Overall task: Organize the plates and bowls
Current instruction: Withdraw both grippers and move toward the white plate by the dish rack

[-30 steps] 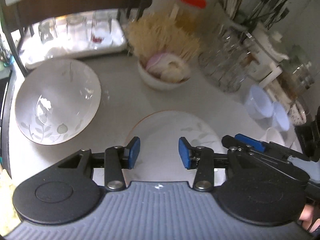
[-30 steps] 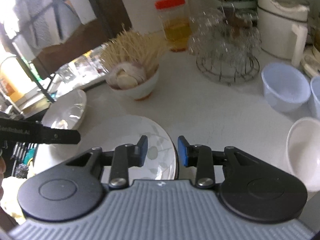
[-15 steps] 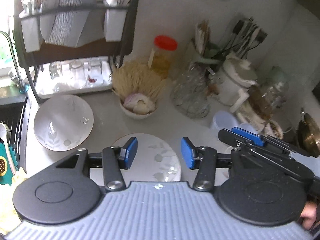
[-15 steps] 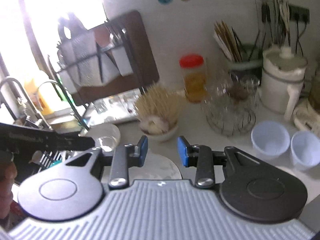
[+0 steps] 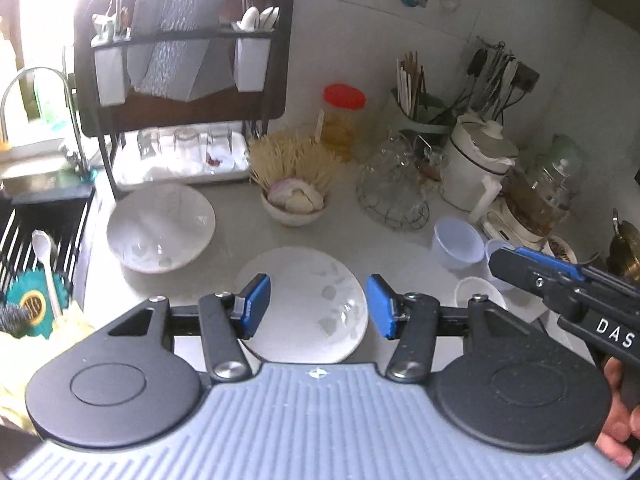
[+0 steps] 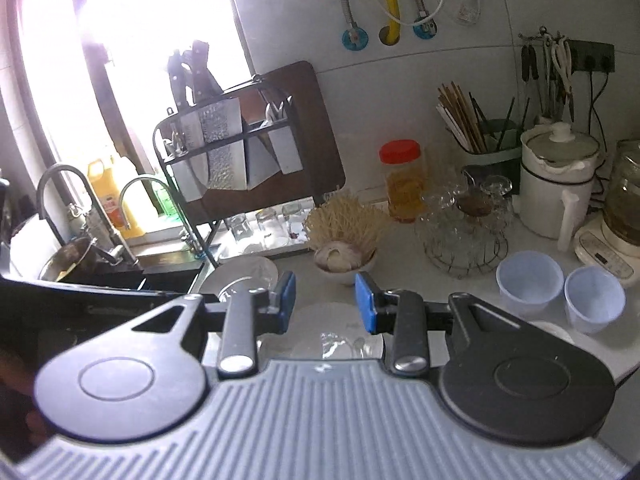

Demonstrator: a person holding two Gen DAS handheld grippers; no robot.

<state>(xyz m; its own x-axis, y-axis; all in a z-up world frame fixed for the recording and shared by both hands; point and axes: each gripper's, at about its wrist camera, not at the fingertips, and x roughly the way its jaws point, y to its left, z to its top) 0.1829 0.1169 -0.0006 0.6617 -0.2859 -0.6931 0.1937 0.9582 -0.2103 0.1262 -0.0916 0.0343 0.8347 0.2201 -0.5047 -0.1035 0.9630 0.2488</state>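
Nearest: left tool [image 5: 318, 306], blue pads apart and just been opening wider, nothing between them, well above the tabletop [image 5: 236, 232]. Beside it, right tool [image 6: 325, 302], pads parted by a narrower gap, likewise empty.

Directly below and beyond the left pads: flat white plate [image 5: 308, 292] with a faint leaf print, lying alone on the tabletop. Probably glazed ceramic, so expect stiff, fairly heavy, slick and breakable. Take by the rim, one pad over and one under the near edge, and lift level; no pinching the flat middle.

To the right of the plate: small white bowl [image 5: 478, 292], partly hidden, with two pale plastic cups [image 5: 456, 242] just behind.

Further left, near the sink edge: large white bowl [image 5: 160, 226], same leaf print, upright and empty. Likely heavier than the plate; grip across the thin rim wall, deep enough not to slip.

Further back: small bowl of garlic [image 5: 296, 208], then the dish rack [image 5: 184, 80] against the wall, a likely home for the crockery.
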